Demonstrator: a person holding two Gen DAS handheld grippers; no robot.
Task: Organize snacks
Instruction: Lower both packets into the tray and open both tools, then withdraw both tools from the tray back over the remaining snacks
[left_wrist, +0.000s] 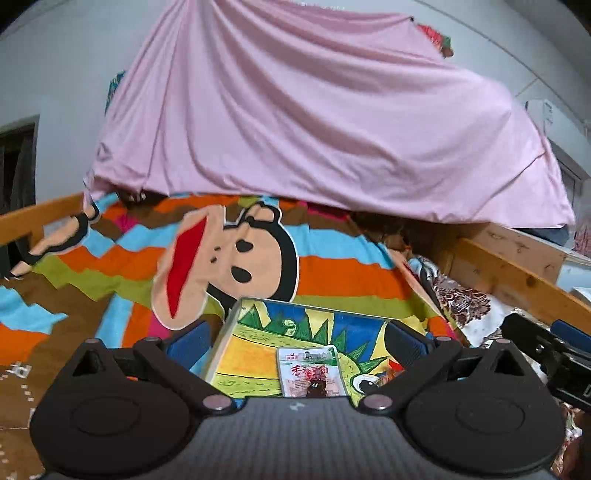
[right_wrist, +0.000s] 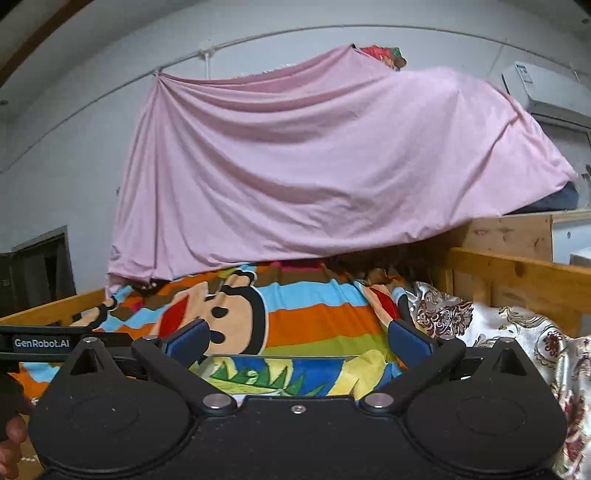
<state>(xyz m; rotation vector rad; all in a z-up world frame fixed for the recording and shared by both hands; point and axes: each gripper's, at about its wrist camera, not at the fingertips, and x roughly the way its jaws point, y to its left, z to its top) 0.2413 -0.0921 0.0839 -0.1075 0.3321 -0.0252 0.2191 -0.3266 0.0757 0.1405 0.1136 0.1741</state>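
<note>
A shallow tin tray (left_wrist: 258, 328) with a colourful dinosaur drawing inside lies on the bed. One small snack packet (left_wrist: 312, 371) with red writing lies flat in it. My left gripper (left_wrist: 295, 341) is open above the tray, its blue pads wide apart either side of the packet. My right gripper (right_wrist: 297, 341) is open and empty over the near part of the same tray (right_wrist: 280, 373). The right gripper's body shows at the right edge of the left wrist view (left_wrist: 546, 350).
A striped cartoon-monkey blanket (left_wrist: 258, 258) covers the bed. A pink sheet (left_wrist: 314, 129) hangs over the far end. Wooden bed rails (left_wrist: 517, 273) run along the right and the left (right_wrist: 51, 310). A floral cloth (right_wrist: 517, 332) lies at the right.
</note>
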